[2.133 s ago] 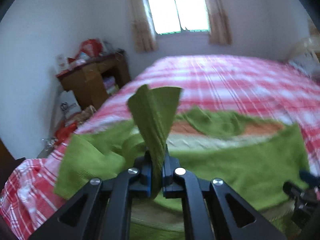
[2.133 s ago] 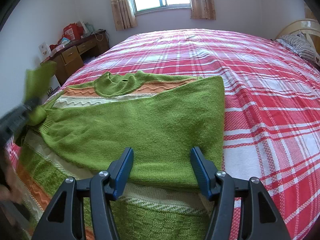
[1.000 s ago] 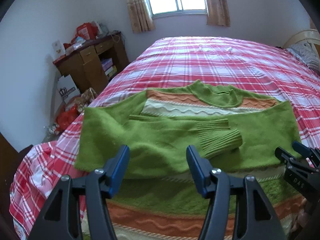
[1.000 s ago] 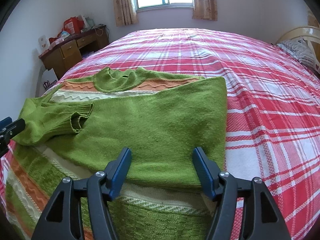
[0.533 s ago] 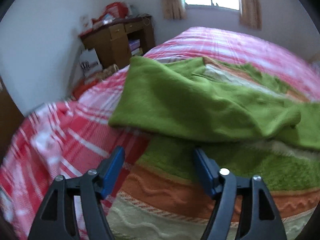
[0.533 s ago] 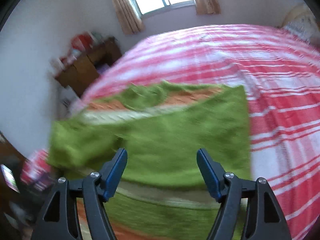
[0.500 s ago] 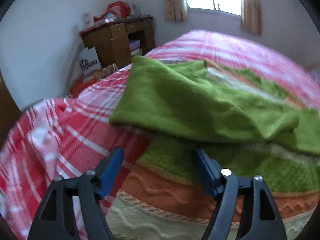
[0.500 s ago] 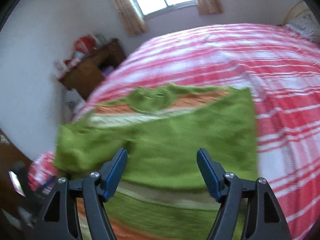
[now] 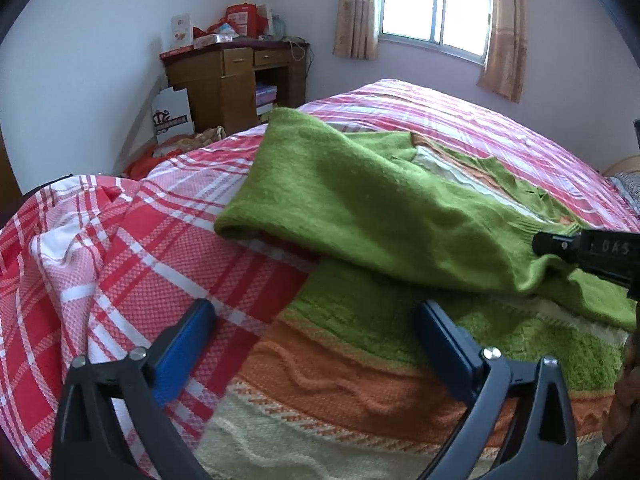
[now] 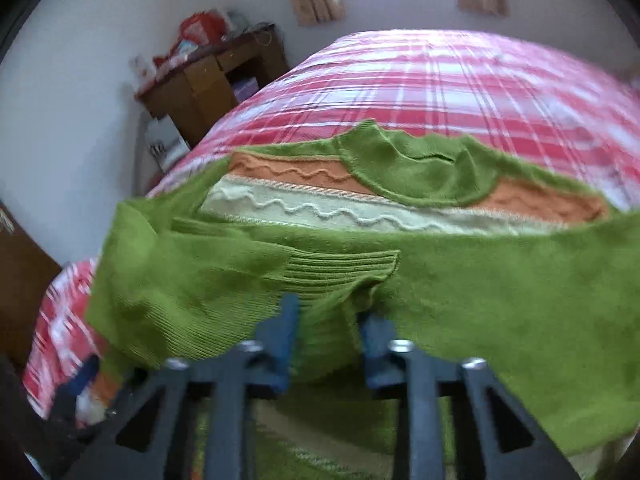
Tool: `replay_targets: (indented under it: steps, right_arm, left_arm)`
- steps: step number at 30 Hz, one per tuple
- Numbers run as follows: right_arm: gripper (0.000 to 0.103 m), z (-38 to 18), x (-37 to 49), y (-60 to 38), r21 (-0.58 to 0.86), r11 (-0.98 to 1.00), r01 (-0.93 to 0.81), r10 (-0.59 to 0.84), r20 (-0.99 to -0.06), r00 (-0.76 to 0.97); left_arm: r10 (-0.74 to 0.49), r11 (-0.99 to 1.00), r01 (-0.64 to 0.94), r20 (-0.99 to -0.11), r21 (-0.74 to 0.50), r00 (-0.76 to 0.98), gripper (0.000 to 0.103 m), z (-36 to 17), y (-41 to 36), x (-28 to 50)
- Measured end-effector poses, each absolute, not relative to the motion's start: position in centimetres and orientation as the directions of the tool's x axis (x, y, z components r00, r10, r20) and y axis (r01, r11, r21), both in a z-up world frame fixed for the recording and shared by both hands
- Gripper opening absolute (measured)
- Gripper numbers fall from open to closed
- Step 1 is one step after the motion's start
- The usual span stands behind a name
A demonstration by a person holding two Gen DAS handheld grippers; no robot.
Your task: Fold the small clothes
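On the bed, as the left wrist camera shows it, a green sweater with orange and cream bands lies across the red plaid cover, one sleeve folded over its body. The left gripper hangs over the sweater's near edge with its jaws spread wide and opening, nothing pinched between them. At the right edge a black gripper tip rests against the folded sleeve. A wooden desk stands by the wall, beneath a window.

From the right wrist camera, somewhat blurred, the right gripper has its jaws pressed together on the ribbed cuff of the folded sleeve. The sweater's collar points toward the far side of the bed.
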State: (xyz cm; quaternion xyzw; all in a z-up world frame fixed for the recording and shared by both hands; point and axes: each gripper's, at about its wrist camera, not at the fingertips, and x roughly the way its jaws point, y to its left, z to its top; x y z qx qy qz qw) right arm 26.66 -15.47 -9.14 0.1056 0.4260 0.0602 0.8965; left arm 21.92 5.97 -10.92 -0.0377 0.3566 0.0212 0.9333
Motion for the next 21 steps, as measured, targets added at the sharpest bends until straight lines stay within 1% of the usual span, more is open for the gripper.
replay_targets:
  steps: [3,5,10,12,15,18,21]
  right_arm:
    - [0.007,-8.0,26.4,-15.1,0.226,0.973,-0.042,0.201,-0.744,0.637]
    - [0.006,-6.0,26.0,-15.0,0.225,0.972,-0.064,0.208,-0.707,0.676]
    - [0.006,1.3,24.2,-14.8,0.197,0.975,-0.106,0.203,-0.577,0.791]
    - [0.006,4.3,23.2,-15.6,0.174,0.979,-0.102,0.179,-0.516,0.838]
    - [0.006,7.0,21.9,-17.5,0.141,0.988,-0.069,0.127,-0.46,0.879]
    - [0.006,7.5,20.7,-20.5,0.088,0.996,-0.001,0.041,-0.459,0.888]
    - [0.006,4.8,20.2,-23.6,0.039,0.996,0.077,-0.046,-0.519,0.853]
  left_arm:
    - [0.015,0.996,-0.068,-0.665,-0.055,0.747,0.103,-11.1,6.0,21.8]
    - [0.014,0.996,-0.068,-0.665,-0.055,0.747,0.103,-11.1,6.0,21.8]
    - [0.017,0.996,-0.07,-0.666,-0.053,0.746,0.103,-11.1,5.9,21.7]
    - [0.017,0.996,-0.07,-0.666,-0.053,0.746,0.103,-11.1,5.9,21.7]
    - [0.018,0.996,-0.07,-0.666,-0.052,0.746,0.103,-11.1,5.9,21.7]
    - [0.02,0.996,-0.071,-0.667,-0.05,0.745,0.103,-11.1,5.9,21.7]
    - [0.021,0.996,-0.072,-0.667,-0.049,0.745,0.103,-11.1,6.0,21.6]
